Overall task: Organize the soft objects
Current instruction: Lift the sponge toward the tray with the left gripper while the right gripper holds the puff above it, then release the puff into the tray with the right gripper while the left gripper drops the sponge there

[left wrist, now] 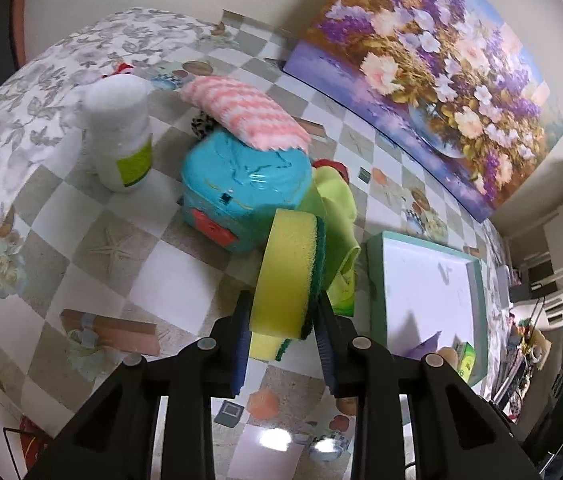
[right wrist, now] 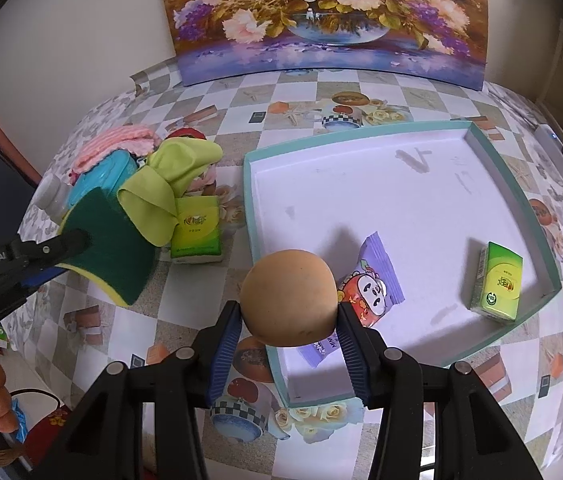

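Sponge [left wrist: 287,276], yellow with green scouring side, pinched between your left gripper [left wrist: 283,344] pads, held above checkered tablecloth [left wrist: 161,280] beside teal tray [right wrist: 515,184]. Tan ball [right wrist: 288,298] clamped in your right gripper [right wrist: 287,354], over tray's near corner. Tissue pack [right wrist: 497,282], snack packet [right wrist: 373,280] lie inside tray.
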The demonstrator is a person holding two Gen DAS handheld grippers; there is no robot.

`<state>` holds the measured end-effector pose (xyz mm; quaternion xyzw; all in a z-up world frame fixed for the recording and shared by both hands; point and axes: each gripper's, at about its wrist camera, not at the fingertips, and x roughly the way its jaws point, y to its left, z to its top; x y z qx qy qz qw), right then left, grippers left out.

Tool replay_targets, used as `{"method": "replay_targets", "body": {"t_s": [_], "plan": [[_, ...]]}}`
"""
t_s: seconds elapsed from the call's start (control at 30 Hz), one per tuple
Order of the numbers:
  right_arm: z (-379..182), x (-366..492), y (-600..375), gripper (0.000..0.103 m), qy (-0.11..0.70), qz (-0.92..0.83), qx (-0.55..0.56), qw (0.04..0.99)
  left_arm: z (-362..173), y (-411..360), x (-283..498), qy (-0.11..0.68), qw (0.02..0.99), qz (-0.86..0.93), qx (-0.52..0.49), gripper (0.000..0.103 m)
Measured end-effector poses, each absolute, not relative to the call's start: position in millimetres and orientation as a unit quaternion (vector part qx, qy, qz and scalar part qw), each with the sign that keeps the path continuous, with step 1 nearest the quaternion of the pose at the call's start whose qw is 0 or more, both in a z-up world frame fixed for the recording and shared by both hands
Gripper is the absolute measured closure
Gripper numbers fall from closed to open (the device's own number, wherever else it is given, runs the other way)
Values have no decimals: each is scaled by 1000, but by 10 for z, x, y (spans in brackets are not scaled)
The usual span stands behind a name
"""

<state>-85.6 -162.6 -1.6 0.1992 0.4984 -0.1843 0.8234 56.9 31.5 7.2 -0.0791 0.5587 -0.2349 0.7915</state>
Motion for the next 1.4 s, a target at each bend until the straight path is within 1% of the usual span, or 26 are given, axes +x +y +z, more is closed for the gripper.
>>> {"method": "replay_targets", "body": {"t_s": [0.17,0.37,0.47,0.67,0.8,1.03,1.4], "plan": [[16,-877,-1660,52,492,-187,204,826,231,375,525,530,814,-225,-77,72],[44,-881,-1827,52,482,-206,218,823,585,303,407,475,841,-248,-74,72],[75,-886,-1985,52,476,-235,214,820,735,90,331,461,841,-277,-59,72],[42,-1030,-2404,52,468,-286,238,802,843,-599,178,466,813,-349,-20,72],[-47,-1197,-2713,52,465,-314,268,783,848,-931,56,465,801,-377,-6,72],[-130,-1414,-3127,52,450,-342,314,763,805,-1351,-31,467,776,-425,-13,72],[-213,-1434,-3418,52,450,-364,315,752,258,-1825,88,533,710,-458,-47,72]]}}
